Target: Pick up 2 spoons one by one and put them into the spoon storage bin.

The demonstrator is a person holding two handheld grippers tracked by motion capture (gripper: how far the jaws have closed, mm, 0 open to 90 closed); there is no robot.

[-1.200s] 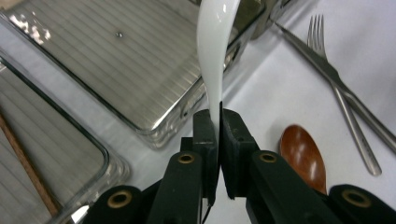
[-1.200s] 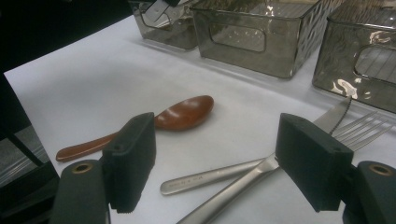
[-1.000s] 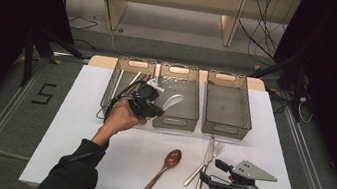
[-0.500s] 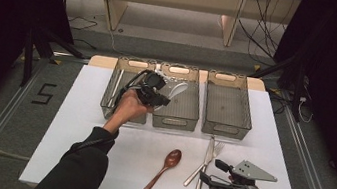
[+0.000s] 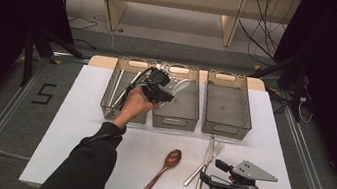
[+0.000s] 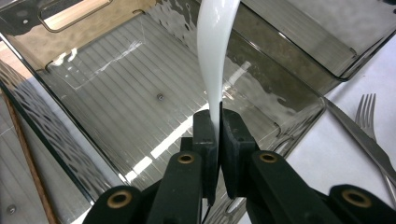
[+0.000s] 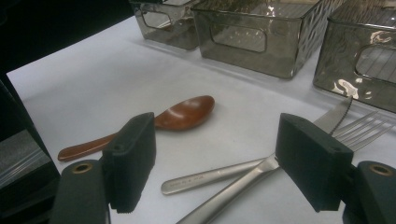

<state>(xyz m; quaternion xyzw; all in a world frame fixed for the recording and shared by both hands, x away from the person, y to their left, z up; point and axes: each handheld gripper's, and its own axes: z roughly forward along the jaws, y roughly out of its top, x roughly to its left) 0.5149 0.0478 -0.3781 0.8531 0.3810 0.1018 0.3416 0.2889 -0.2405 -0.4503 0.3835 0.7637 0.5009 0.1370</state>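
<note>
The spoon [image 6: 214,51] in the left claw [image 6: 217,135] is plain white, and the claw is black. Three bins [image 5: 229,103] along the far edge of the white bench [image 5: 66,124] are smoky grey and see-through, with ribbed floors. Near the front edge lie a reddish-brown spoon [image 5: 162,172], a silver knife [image 5: 203,173] and a silver fork [image 5: 212,154]. The right claw [image 7: 224,163] is black under a grey plate.

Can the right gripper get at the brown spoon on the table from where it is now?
Probably yes: the right gripper is open, the brown spoon lies on bare table close by, with only the knife and fork handles near.
</note>
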